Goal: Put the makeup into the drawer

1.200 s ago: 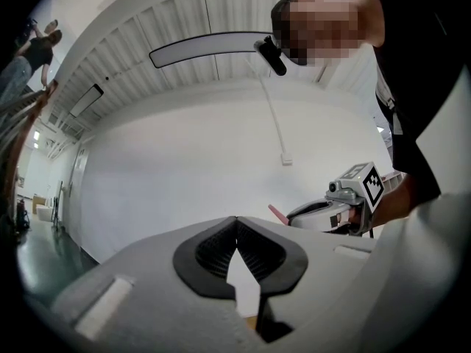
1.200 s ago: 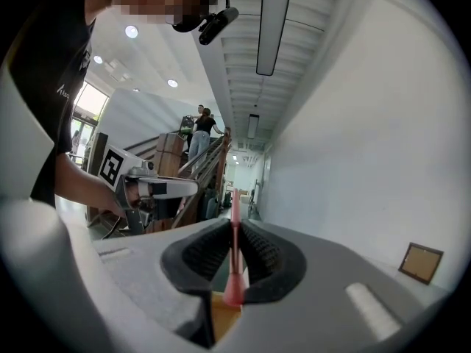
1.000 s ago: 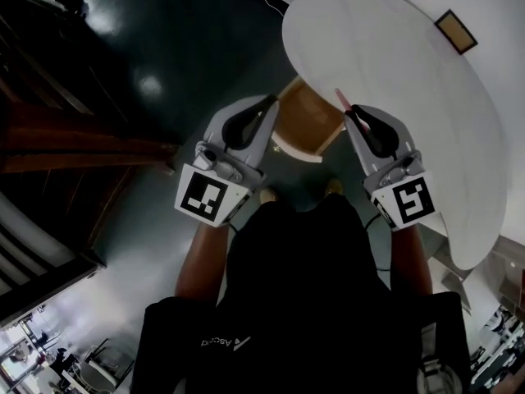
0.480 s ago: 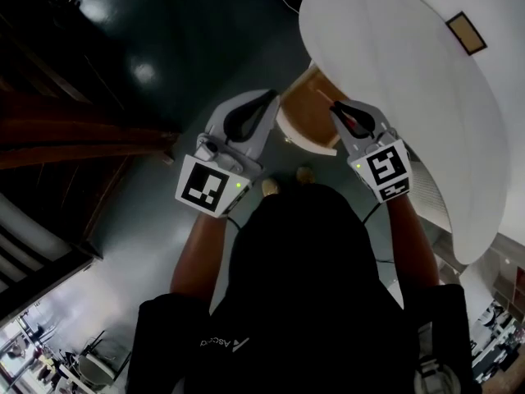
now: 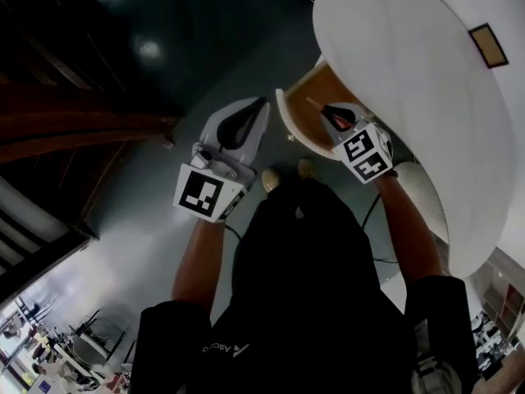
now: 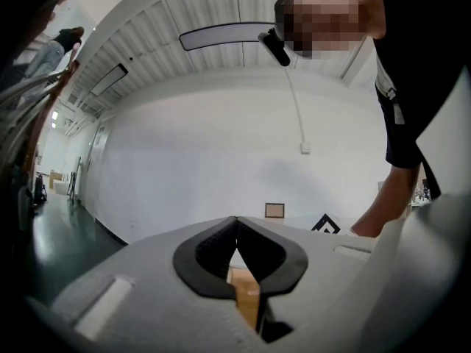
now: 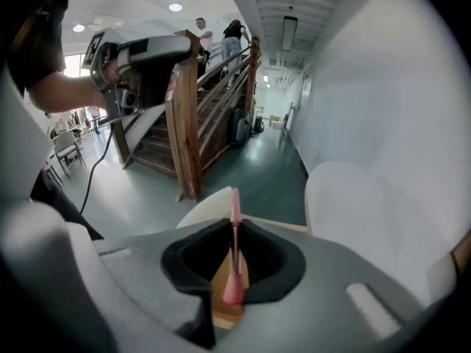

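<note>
A thin pink makeup stick [image 5: 315, 106] is pinched in my right gripper [image 5: 326, 112], which is shut on it and tilted down over the open drawer [image 5: 284, 120] with its wooden inside. In the right gripper view the makeup stick [image 7: 235, 215] stands upright between the black pads [image 7: 259, 259], its tip above the drawer's white front [image 7: 208, 201]. My left gripper [image 5: 260, 107] hovers just left of the drawer, shut and empty. In the left gripper view its tips [image 6: 235, 220] meet, with the drawer's wood [image 6: 247, 301] showing below them.
The drawer sits under a white oval table top [image 5: 410, 72] that bears a small framed square [image 5: 489, 45]. A white ribbed base [image 5: 420, 194] stands to the right. A wooden staircase [image 5: 74, 130] rises at left over dark glossy floor. My feet [image 5: 269, 179] are near the drawer.
Both grippers have come down. The right one has swung left and tipped downward with the pink stick, from beside the table edge to over the drawer's opening.
</note>
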`<state>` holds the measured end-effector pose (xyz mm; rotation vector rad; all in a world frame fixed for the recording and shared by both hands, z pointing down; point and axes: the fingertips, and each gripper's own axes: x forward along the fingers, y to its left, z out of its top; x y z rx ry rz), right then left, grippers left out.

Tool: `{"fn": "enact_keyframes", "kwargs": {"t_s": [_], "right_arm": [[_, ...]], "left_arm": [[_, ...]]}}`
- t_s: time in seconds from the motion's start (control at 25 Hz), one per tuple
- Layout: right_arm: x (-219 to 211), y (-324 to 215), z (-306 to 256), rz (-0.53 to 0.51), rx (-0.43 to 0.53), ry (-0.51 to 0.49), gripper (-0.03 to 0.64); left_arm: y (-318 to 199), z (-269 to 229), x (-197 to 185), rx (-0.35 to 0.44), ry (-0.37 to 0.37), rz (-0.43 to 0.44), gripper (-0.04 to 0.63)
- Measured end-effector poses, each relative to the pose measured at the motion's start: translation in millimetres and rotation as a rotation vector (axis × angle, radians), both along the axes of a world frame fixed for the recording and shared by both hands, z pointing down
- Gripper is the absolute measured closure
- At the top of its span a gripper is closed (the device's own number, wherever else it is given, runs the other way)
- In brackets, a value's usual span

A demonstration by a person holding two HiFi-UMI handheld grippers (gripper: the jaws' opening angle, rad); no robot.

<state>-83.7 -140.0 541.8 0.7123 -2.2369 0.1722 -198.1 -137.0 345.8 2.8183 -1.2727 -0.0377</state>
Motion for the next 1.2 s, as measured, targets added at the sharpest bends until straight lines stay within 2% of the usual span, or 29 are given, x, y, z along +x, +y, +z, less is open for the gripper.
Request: {"fn": "enact_keyframes", "kwargs": {"t_s": [0.28,0.56,0.92,1.2], "right_arm": [[-1.1,-19.8,72.0,-0.074,-0.103,0.122,0.566],[-10.7,-33.6,137.1,-0.156,-0.189,0.235,0.566],[-22.0,-34.8,196.0,-0.215,-0.283,0.311,0.566],[-17.9,-33.6,218.2,-0.225,-0.329,0.348,0.565]], "left_arm": [[-13.3,33.6,-18.4,-0.075,-0.005,-0.081,0.584],[-20.8,53.8,-40.9,-0.116,-0.012,-0.154,0.584],[-28.4,80.4,-64.5,-0.165,-0.020,-0.207,0.584],[-26.8,92.5,-61.3,-0.186,-0.025,-0.213,0.584]]}}
